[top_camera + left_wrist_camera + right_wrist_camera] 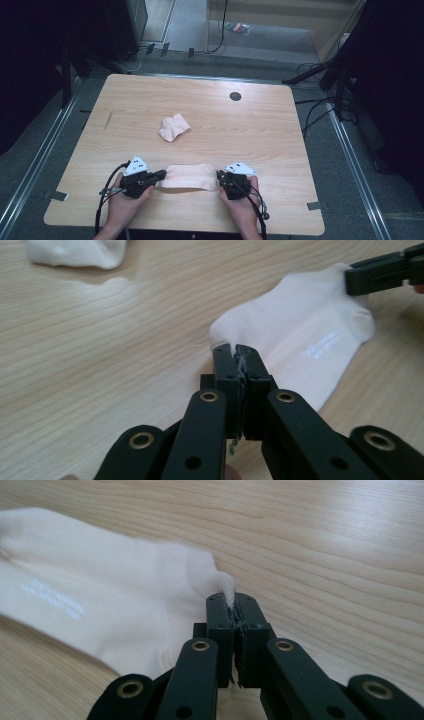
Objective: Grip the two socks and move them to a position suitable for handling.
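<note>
Between grippers: sock (187,176), left gripper (161,174) and right gripper (218,175) pinching opposite ends.

Black hand-held gripper (239,354), brass rivets, grey plate.

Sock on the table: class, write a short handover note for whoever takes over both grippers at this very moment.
Left gripper: shut on one end of the flat sock.
Right gripper: shut on the opposite end of it.
The sock lies stretched between them at the near edge of the table.
A second, crumpled sock lies apart, near the table's middle, untouched.
Done: both ends gripped, sock spread flat.
Left: probably folding this sock or pairing it with the crumpled one; keep both grips until you decide.
</note>
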The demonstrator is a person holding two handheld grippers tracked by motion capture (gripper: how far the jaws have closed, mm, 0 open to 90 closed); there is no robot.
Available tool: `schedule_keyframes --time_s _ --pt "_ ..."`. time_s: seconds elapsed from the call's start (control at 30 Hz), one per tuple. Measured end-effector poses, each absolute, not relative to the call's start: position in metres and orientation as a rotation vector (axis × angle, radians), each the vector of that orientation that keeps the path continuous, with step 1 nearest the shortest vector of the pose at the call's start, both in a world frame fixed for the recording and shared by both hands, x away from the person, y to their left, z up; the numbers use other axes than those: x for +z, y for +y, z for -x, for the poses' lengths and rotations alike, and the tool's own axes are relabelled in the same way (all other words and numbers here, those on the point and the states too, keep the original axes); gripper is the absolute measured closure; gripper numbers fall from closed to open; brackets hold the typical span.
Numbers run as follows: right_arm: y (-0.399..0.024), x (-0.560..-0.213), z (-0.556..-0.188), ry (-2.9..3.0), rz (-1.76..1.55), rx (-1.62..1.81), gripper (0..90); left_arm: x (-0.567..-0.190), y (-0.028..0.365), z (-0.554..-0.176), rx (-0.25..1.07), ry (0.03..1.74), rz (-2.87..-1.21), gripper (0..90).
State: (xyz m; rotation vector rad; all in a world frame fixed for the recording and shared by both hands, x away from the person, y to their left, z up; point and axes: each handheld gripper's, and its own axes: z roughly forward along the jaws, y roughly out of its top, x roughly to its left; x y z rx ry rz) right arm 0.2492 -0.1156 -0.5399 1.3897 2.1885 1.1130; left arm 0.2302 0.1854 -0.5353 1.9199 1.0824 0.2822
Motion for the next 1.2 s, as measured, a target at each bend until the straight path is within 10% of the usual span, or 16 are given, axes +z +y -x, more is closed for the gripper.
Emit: schedule_keyframes --time_s 0.07,0.17,0.5,1.2 --pt "-0.115 -0.540 -0.250 2.178 -1.380 1.116 83.9 -0.536 0.184 -0.231 0.262 1.082 -1.914 86.6" --pt "-0.115 -0.541 -0.254 2.202 -1.366 1.049 51.6 -0.540 0.190 -0.233 0.292 1.101 -1.866 47.6" --pt "-0.106 -0.510 -0.268 2.145 -1.304 1.160 42.6 -0.537 0.245 -0.251 0.462 1.257 -1.699 0.3" --pt "-0.005 -0.484 -0.350 2.249 -1.205 1.219 58.3 -0.550 0.272 -0.268 0.531 1.390 -1.659 0.0"
